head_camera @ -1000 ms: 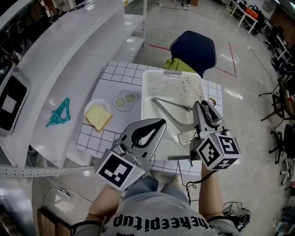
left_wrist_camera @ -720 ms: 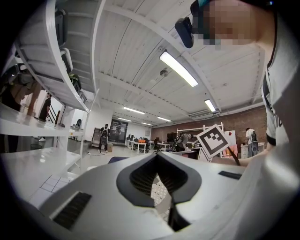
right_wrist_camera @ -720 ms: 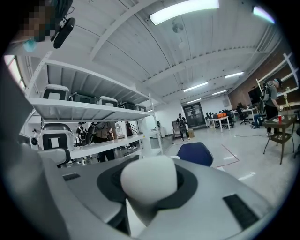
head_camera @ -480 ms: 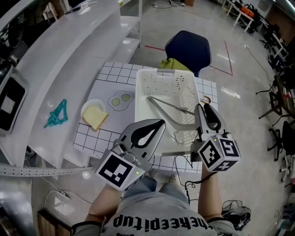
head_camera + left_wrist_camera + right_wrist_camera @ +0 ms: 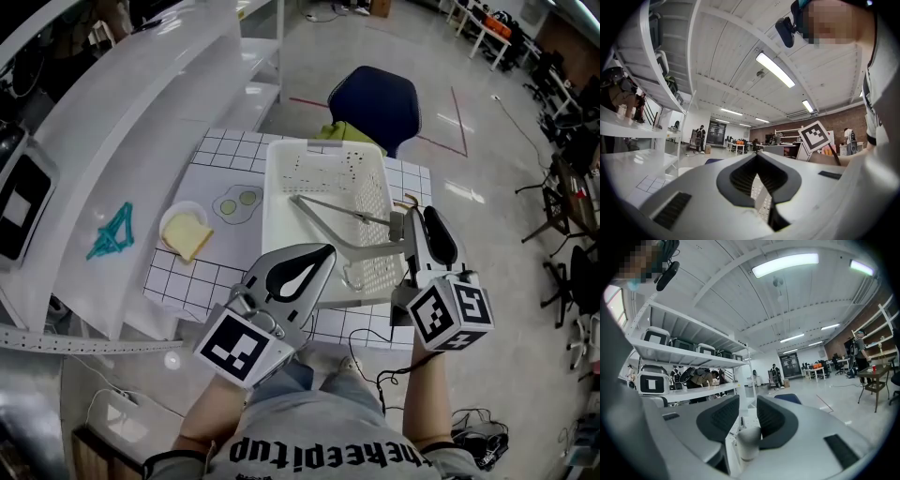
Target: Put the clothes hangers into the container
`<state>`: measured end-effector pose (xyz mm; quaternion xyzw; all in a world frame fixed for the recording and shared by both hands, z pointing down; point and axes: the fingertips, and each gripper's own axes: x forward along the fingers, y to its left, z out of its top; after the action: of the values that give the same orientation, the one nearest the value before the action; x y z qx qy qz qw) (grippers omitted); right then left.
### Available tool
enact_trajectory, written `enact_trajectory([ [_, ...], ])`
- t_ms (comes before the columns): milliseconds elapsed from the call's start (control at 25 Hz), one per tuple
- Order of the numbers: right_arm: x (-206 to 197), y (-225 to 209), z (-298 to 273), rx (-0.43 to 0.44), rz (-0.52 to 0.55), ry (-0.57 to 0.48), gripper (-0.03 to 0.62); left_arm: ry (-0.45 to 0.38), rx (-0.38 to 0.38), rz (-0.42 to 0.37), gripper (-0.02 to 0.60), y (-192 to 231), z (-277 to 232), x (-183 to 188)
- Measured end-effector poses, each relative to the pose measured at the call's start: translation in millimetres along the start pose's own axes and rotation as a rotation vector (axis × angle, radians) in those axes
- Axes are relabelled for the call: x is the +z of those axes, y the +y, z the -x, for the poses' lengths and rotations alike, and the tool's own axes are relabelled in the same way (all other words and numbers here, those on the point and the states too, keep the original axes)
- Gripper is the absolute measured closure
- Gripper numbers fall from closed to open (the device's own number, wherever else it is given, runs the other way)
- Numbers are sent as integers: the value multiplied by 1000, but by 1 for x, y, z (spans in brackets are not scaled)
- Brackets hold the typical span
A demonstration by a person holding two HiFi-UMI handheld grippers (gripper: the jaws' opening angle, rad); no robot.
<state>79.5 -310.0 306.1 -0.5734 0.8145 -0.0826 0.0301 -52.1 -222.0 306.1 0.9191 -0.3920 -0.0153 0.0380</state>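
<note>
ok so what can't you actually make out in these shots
- Head view: the near corners of the basket sit behind the left hand-held gripper and right hand-held gripper.
- Head view: the teal hangers on the shelf are too small to count.
- Both gripper views: each gripper's own body blocks nearly all of the table.

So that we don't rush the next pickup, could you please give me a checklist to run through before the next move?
1. Grey hanger lies inside the white basket: ok.
2. Right gripper open, nothing between its jaws: ok.
3. Left gripper shut and empty: ok.
4. Teal hangers in the basket: not ok; they lie on the white shelf.
5. Number of teal hangers in that pile: cannot tell.
</note>
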Motion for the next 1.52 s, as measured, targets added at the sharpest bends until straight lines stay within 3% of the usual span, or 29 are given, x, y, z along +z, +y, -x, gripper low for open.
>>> enact_trajectory([
  [440, 17, -16, 26, 31, 4, -29, 468, -18, -16, -10, 561, -34, -14, 5],
  [1280, 25, 15, 61, 297, 17, 14, 591, -35, 2, -18, 561, -76, -42, 13],
  [1520, 24, 18, 72, 360, 11, 20, 597, -33, 11, -20, 561, -87, -47, 11],
])
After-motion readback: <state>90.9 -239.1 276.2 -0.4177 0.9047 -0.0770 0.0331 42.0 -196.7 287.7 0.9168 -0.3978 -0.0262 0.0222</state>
